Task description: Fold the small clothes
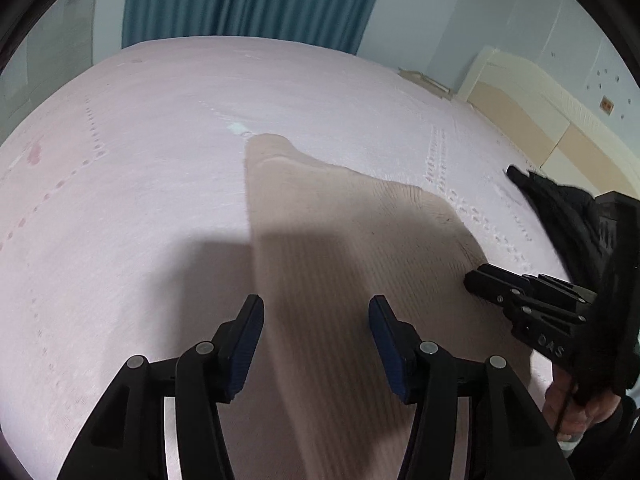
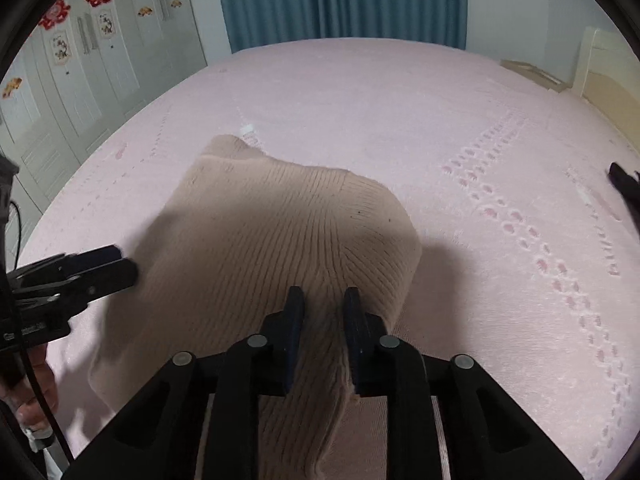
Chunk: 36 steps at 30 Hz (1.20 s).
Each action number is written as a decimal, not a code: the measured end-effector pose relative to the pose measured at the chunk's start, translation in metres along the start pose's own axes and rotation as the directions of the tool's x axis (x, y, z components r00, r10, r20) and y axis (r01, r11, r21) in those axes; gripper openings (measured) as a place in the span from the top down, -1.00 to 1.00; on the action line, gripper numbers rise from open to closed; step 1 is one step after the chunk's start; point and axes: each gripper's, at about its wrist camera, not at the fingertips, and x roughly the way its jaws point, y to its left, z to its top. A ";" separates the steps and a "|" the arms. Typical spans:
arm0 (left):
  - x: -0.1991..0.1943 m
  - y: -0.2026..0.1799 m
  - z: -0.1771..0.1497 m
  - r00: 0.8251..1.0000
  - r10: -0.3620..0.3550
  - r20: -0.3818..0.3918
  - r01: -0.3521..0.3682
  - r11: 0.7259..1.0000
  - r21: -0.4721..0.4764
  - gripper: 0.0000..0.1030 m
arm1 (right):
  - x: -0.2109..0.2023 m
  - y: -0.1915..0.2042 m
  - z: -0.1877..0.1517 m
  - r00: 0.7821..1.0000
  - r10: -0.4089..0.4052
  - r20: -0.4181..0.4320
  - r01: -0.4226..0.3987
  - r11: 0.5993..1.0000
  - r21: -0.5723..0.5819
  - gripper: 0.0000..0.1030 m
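A beige ribbed knit garment (image 2: 280, 220) is spread on the pink bed (image 2: 400, 100), running forward from both sets of jaws. The right gripper (image 2: 323, 300) has its jaws drawn nearly together on a gathered ridge of the knit's near edge. The left gripper (image 1: 316, 308) is held with jaws wide apart over the fabric, nothing caught between them. For a clean fold, the left jaws should be closed on the near edge beside the right pair, so both corners are lifted level and the far hem is met squarely.
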 end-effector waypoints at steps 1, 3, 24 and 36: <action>0.004 -0.003 0.001 1.000 0.008 -0.005 -0.008 1.000 0.007 -0.08 | 0.001 -0.001 -0.001 1.000 -0.003 0.003 0.003 1.000 -0.003 0.53; 0.010 -0.006 0.002 0.999 0.035 -0.006 -0.035 0.999 0.017 -0.13 | 0.007 0.001 -0.002 1.000 -0.016 0.002 0.016 1.000 -0.013 0.50; 0.037 0.020 0.019 0.999 -0.040 -0.020 0.037 0.991 -0.125 -0.17 | 0.016 -0.023 0.014 1.000 -0.006 0.017 0.004 0.995 0.095 0.45; 0.025 0.022 0.004 0.997 -0.079 -0.020 0.076 0.991 -0.107 -0.15 | 0.012 -0.059 -0.003 0.992 0.121 0.014 -0.120 0.948 0.296 0.19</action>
